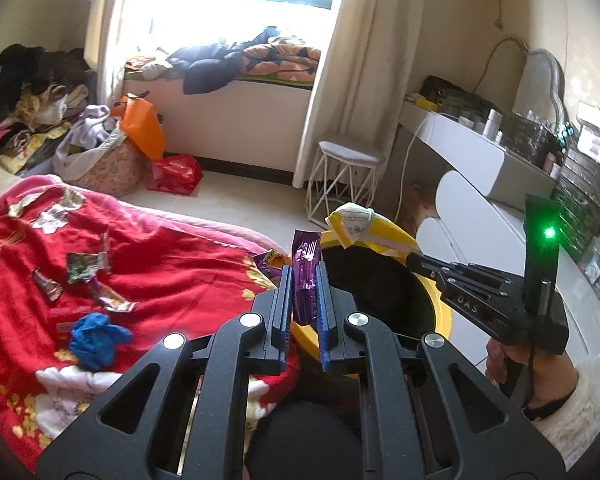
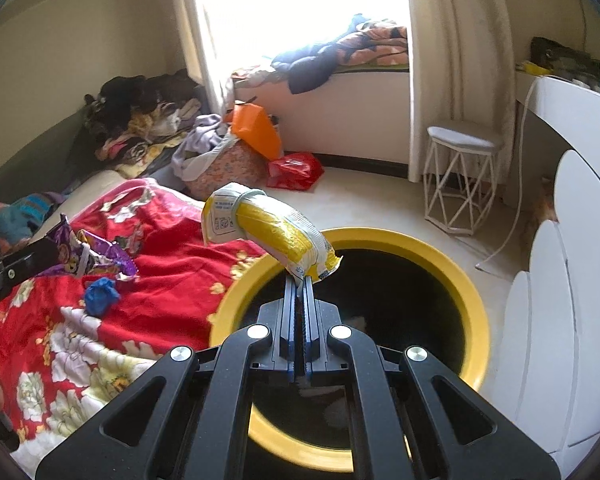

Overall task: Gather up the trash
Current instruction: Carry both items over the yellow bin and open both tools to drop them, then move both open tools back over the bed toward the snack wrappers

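My left gripper (image 1: 304, 276) is shut on a purple snack wrapper (image 1: 306, 268), which stands upright at the near rim of a yellow-rimmed black bin (image 1: 440, 304). My right gripper (image 2: 299, 280) is shut on the edge of a yellow and white wrapper (image 2: 272, 232), held over the bin's rim (image 2: 476, 292) and its dark inside. The left wrist view shows the right gripper (image 1: 410, 259) coming in from the right with that yellow wrapper (image 1: 360, 226). On the red blanket (image 1: 160, 264) lie several small wrappers (image 1: 84, 268) and a crumpled blue piece (image 1: 96, 336).
The bed with the red blanket fills the left, and the bin stands against its edge. A white wire stool (image 1: 348, 176) and a white dresser (image 1: 480, 160) stand to the right. Bags, an orange one (image 1: 142, 128) and a red one (image 1: 176, 174), sit on the floor by a clothes pile (image 1: 32, 96).
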A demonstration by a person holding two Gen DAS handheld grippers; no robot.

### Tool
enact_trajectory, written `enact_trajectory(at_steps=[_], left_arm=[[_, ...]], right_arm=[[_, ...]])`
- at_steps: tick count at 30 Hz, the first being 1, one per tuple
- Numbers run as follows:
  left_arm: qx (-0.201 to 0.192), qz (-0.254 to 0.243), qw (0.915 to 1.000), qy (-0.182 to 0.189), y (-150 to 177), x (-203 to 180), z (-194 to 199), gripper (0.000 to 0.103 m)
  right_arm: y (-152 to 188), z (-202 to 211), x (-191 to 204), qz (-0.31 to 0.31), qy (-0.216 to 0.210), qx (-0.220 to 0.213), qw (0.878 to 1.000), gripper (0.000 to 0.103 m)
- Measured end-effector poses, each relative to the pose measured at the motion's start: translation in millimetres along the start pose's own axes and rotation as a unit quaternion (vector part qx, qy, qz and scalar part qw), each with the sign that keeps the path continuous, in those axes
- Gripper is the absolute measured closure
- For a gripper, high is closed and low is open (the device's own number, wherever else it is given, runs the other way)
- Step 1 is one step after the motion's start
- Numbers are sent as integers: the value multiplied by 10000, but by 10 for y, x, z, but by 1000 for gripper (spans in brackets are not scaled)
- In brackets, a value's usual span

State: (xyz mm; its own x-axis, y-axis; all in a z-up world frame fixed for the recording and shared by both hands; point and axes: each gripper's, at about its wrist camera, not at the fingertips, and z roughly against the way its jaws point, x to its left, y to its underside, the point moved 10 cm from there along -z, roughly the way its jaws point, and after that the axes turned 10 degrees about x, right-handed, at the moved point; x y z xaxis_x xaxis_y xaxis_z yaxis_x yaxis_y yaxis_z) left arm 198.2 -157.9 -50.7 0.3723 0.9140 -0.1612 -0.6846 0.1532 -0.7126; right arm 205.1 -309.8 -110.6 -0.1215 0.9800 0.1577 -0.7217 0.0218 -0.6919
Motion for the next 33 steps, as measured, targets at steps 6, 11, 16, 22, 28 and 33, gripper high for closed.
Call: enact_trajectory(at_steps=[6,11,16,22,28,33], left_arm=[[147,-154,9997,77,32,-215,-179,96],[317,-287,9989,169,91,-410,-386,96],[493,-370,9976,316,142,-551,-639,96],[680,-411,9962,356,195,-629,-929,96],[826,-414,9954,243,179,-576,-1121,61],[671,-133,9976,83,144,-356,-969,35]], right_arm=[[71,-44,-258,-129,321,73,9994,100],[155,-134,-476,-240,567,217,9979,100],[269,-241,-647,-452,670,409,9959,100],[362,-317,-781,-662,675,560,9939,100],[389,-345,-816,-795,568,626,9932,81],[339,-263,-799,-821,603,466,9937,60]])
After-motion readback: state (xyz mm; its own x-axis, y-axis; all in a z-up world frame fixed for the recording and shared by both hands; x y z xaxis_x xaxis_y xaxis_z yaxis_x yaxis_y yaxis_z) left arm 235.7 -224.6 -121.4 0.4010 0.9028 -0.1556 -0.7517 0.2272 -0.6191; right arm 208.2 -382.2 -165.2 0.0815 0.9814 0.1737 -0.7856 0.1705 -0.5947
